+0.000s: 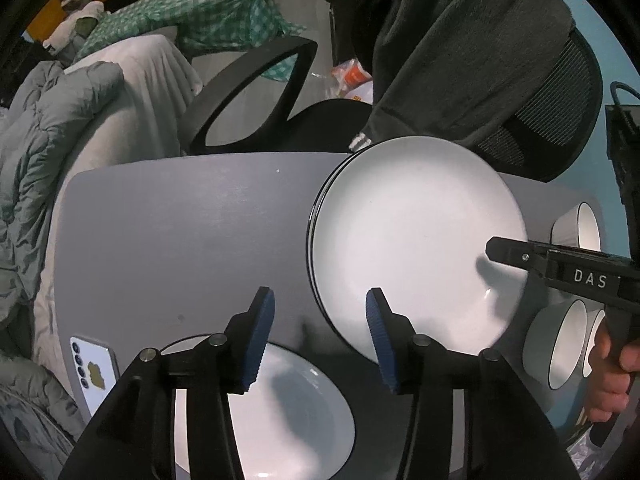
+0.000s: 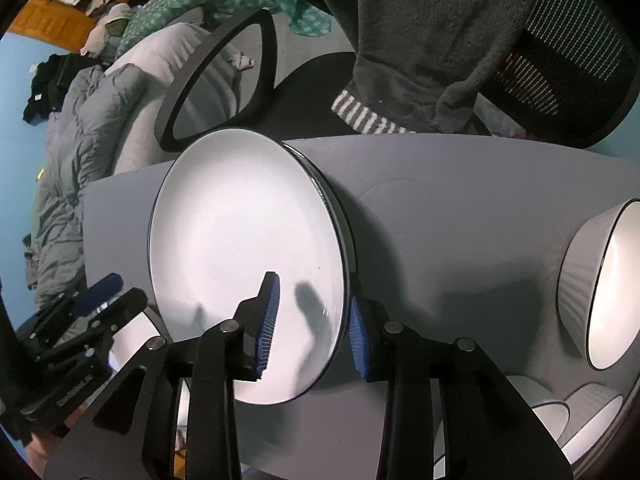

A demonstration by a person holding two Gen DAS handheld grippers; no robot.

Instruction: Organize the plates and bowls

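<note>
Counted on the grey table, left to right in the left wrist view: one phone lying back-up at the near left edge; one single plate, white with a dark rim, at the near edge; one stack of plates of the same kind towards the right, with at least two rims showing at its left edge and no firmer count possible; three bowls, namely one far bowl beyond the stack and a near pair of bowls nested or close together. Behind the table, one black office chair with a dark grey garment draped over its mesh back.

Two hand-held grippers.

Left gripper: pointing steeply down, jaws spread, nothing between them but bare table. Single plate directly beneath its body; lower left rim of the stack just beside its right finger.

Right gripper: also pointing steeply down, jaws parted and straddling the near right rim of the stack's top plate. Left finger over the white face, right finger outside the rim over the table, a clear gap between left pad and rim. No pinch visible. Seen from the side in the left wrist view, reaching in over the top plate's right part, gripped by a hand at the frame's right edge.
</note>
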